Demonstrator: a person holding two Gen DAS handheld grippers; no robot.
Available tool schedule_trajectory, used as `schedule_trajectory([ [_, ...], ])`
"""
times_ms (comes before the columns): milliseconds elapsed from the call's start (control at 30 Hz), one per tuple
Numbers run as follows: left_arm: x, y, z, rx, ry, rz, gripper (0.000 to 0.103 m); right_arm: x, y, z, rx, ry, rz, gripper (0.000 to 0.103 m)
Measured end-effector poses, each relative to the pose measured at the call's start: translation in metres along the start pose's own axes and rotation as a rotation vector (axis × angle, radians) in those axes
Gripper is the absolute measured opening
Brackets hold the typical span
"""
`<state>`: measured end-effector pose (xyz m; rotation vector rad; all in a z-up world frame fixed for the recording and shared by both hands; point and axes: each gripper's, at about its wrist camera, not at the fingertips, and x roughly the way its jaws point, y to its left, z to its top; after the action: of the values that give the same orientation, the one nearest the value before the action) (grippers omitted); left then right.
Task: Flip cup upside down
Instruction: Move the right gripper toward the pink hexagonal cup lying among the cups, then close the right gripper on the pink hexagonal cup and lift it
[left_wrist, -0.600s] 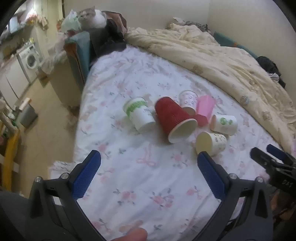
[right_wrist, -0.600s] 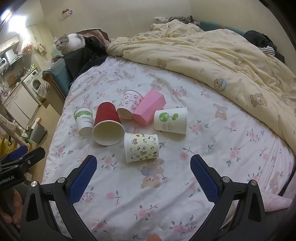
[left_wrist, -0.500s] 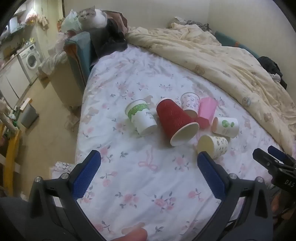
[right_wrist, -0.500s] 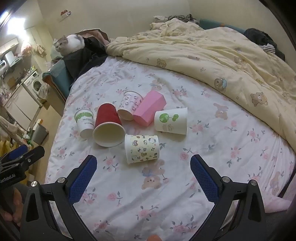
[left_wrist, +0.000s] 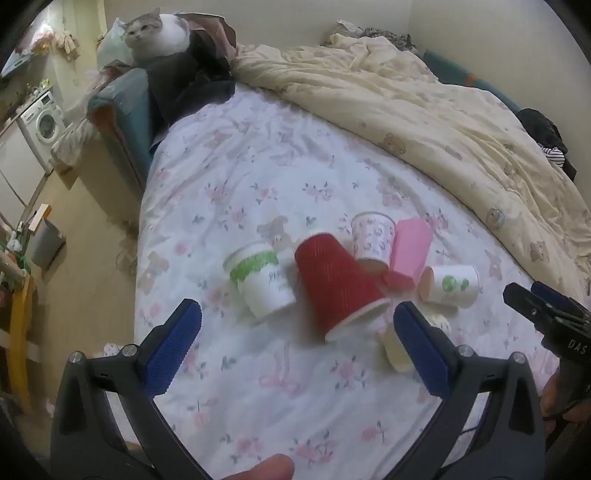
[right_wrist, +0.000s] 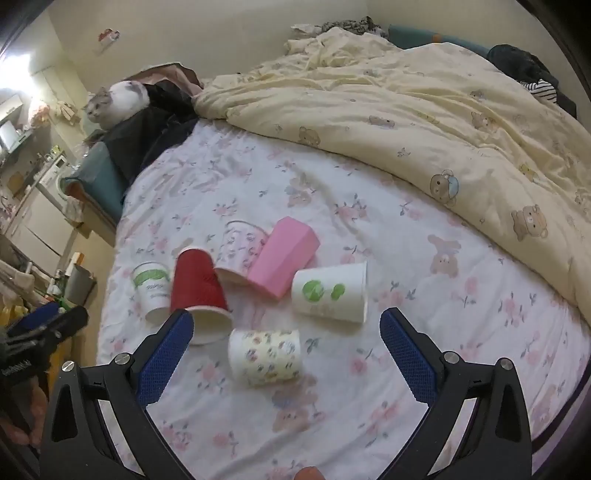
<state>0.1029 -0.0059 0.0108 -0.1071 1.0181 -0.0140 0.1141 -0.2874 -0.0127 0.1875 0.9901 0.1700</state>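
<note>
Several cups lie on their sides on the flowered bed sheet (left_wrist: 229, 192). A red ribbed cup (left_wrist: 338, 286) (right_wrist: 197, 282) lies in the middle. A white cup with a green band (left_wrist: 262, 280) (right_wrist: 151, 286) is left of it. A pink-patterned cup (left_wrist: 371, 236) (right_wrist: 238, 249), a pink cup (left_wrist: 410, 251) (right_wrist: 282, 256), a white cup with green dots (left_wrist: 450, 286) (right_wrist: 330, 293) and a cartoon-print cup (right_wrist: 264, 356) (left_wrist: 397, 345) lie to the right. My left gripper (left_wrist: 295, 343) is open, just short of the red cup. My right gripper (right_wrist: 286, 352) is open, its jaws either side of the cartoon-print cup.
A cream quilt (right_wrist: 424, 110) is piled on the far right of the bed. A cat (left_wrist: 155, 31) sits on dark clothes at the bed's far left corner. The bed's left edge drops to the floor, with a bin (left_wrist: 46, 243) and washing machine (left_wrist: 44, 120) beyond.
Both grippers have moved forward toward the cups, which now appear closer. The jaws stay open. No cup has moved.
</note>
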Motion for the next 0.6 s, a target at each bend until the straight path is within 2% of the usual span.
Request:
schedule_trajectory([
  [33, 0.007, 0.001, 0.004, -0.002, 0.024, -0.008, 0.103, 0.004, -0.003, 0.004, 0.005, 0.007, 0.002, 0.103],
  [133, 0.018, 0.000, 0.015, 0.010, 0.025, -0.003, 0.103, 0.021, -0.014, 0.018, 0.049, 0.040, 0.022, 0.103],
  [267, 0.037, 0.004, 0.025, 0.012, 0.034, 0.036, 0.103, 0.043, -0.026, 0.033, 0.068, 0.081, 0.001, 0.103],
  [333, 0.047, 0.008, 0.027, 0.008, 0.051, 0.056, 0.103, 0.057, -0.036, 0.039, 0.116, 0.114, 0.009, 0.103],
  [500, 0.066, 0.017, 0.026, -0.039, 0.086, 0.032, 0.103, 0.095, -0.052, 0.050, 0.240, 0.233, 0.111, 0.103],
  [600, 0.073, 0.020, 0.026, -0.050, 0.115, 0.050, 0.103, 0.123, -0.052, 0.057, 0.315, 0.305, 0.183, 0.103],
])
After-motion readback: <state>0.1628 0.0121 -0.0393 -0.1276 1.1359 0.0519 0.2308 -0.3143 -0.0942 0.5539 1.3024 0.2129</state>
